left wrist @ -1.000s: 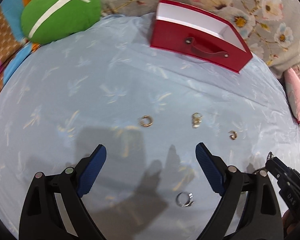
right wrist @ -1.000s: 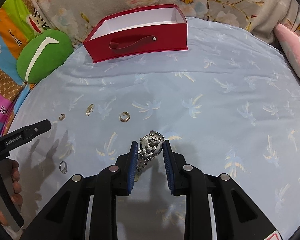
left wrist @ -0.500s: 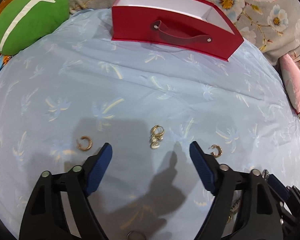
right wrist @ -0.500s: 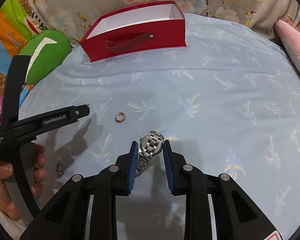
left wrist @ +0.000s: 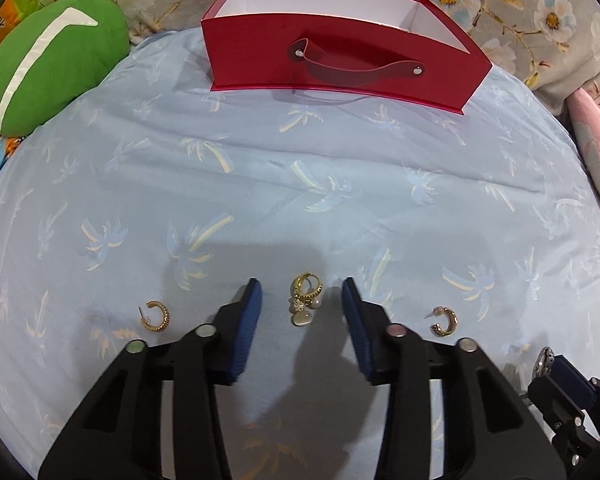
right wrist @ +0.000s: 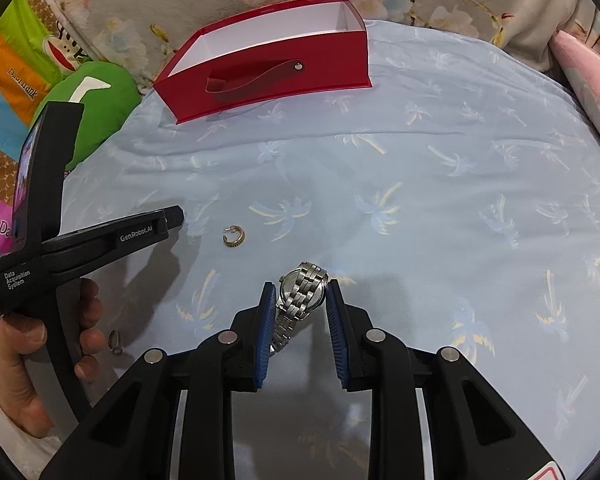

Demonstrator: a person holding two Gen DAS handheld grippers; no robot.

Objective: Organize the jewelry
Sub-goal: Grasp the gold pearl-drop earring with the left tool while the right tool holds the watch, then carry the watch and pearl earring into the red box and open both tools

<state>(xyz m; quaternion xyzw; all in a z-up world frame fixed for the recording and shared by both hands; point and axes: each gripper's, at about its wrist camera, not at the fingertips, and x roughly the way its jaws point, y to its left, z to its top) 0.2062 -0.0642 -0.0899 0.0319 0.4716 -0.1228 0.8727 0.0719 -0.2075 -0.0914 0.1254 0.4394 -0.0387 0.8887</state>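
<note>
My left gripper (left wrist: 302, 296) is open, its blue pads on either side of a gold pearl-drop earring cluster (left wrist: 305, 298) on the blue cloth, not touching it. A gold hoop earring (left wrist: 156, 316) lies to its left and another gold hoop earring (left wrist: 444, 321) to its right. My right gripper (right wrist: 301, 294) is shut on a silver metal watch (right wrist: 300, 294). The right wrist view shows one gold hoop (right wrist: 234, 236) and a silver ring (right wrist: 115, 342) near the hand. The open red box (left wrist: 340, 60) stands at the far edge of the cloth.
A green cushion (left wrist: 48, 64) lies at the far left and a pink pillow (left wrist: 596, 152) at the right edge. Floral fabric runs behind the box. The left gripper's body (right wrist: 88, 240) and hand fill the left of the right wrist view.
My left gripper has moved forward and right to straddle the pearl earring cluster, and its jaws have narrowed. My right gripper has kept still, holding the watch.
</note>
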